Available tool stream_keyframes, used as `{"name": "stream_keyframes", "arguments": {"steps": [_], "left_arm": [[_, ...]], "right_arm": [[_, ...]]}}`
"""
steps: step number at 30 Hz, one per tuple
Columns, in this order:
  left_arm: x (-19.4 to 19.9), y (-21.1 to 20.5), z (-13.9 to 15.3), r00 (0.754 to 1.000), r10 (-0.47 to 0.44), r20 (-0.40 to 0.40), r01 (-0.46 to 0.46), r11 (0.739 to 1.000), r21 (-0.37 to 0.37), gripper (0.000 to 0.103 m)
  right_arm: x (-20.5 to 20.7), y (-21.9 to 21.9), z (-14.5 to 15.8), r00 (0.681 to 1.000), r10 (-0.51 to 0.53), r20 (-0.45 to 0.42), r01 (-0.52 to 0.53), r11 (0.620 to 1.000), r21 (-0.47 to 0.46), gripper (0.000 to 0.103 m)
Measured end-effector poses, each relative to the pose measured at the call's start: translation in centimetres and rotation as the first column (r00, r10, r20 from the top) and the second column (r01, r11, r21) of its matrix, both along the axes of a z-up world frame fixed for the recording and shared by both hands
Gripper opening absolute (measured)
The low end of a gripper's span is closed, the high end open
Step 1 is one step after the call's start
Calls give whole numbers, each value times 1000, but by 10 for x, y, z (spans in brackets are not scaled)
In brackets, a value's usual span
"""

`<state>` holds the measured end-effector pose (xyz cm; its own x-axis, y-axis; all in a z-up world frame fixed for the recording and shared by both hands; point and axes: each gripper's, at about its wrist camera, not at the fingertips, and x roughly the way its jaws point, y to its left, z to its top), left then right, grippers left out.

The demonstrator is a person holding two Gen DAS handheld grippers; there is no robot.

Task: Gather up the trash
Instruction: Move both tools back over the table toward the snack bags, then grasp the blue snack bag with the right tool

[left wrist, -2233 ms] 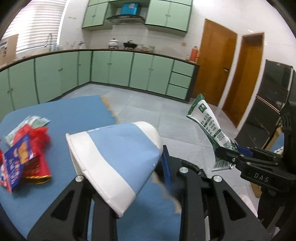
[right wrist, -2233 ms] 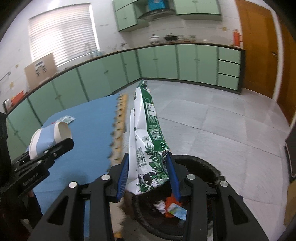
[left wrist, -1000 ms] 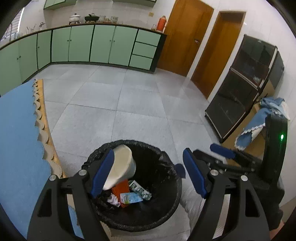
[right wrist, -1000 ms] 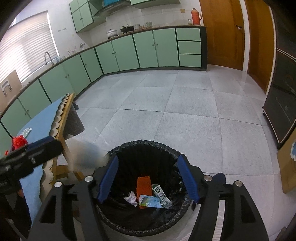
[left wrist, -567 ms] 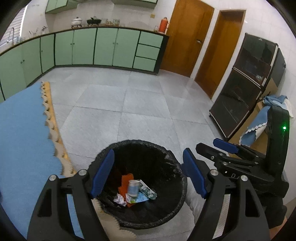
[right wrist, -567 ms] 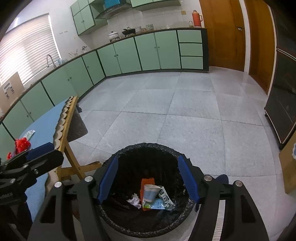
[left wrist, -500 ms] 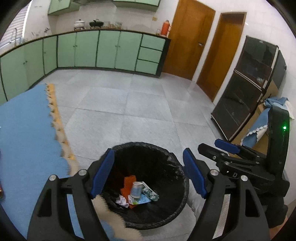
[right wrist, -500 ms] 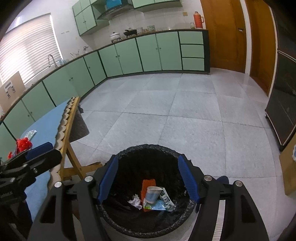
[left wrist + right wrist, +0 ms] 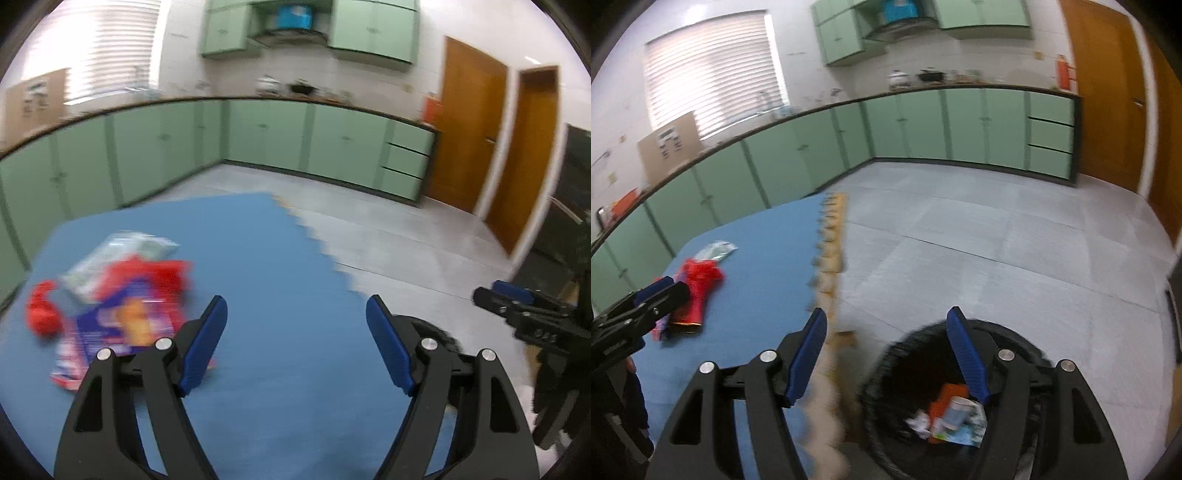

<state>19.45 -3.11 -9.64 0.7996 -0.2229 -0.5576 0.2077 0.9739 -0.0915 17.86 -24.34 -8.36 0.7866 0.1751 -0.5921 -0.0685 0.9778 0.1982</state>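
Now the wrappers (image 9: pixel 122 291) lie left of the left gripper's (image 9: pixel 295 317) wide, empty fingers (image 9: pixel 205 343).

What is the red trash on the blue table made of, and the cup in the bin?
Red wrapper: probably thin shiny plastic, crinkled, with a gold end. Cup: likely paper, matte white and blue; it is blurred. Bin: lined with a wrinkly black plastic bag.

Left gripper (image 9: pixel 295 321): black plastic frame with triangular cut-outs, silver round screw heads at the pivots, ribbed blue pads on both fingers. Right gripper (image 9: pixel 886 328): identical black frame, silver screws, blue ribbed pads.
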Motion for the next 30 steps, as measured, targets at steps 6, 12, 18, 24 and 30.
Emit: {"name": "stream_keyframes", "arguments": {"steps": [6, 12, 18, 24, 30], "left_arm": [[-11, 85, 4, 973, 225, 46, -228, 971, 74, 75], [-15, 149, 1, 928, 371, 26, -372, 923, 99, 75], [-17, 188, -13, 905, 425, -17, -421, 902, 98, 75], [-15, 190, -32, 905, 419, -71, -412, 906, 94, 75], [-8, 184, -43, 910, 400, -107, -392, 916, 89, 75]], "right_arm": [[24, 85, 4, 985, 170, 18, -170, 985, 3, 66], [40, 157, 5, 953, 301, 30, -301, 953, 26, 66], [56, 209, -8, 918, 395, -8, -395, 918, 27, 66], [62, 228, -19, 900, 433, -46, -433, 901, 9, 66], [71, 237, -24, 886, 459, -66, -459, 888, 16, 66]]}}
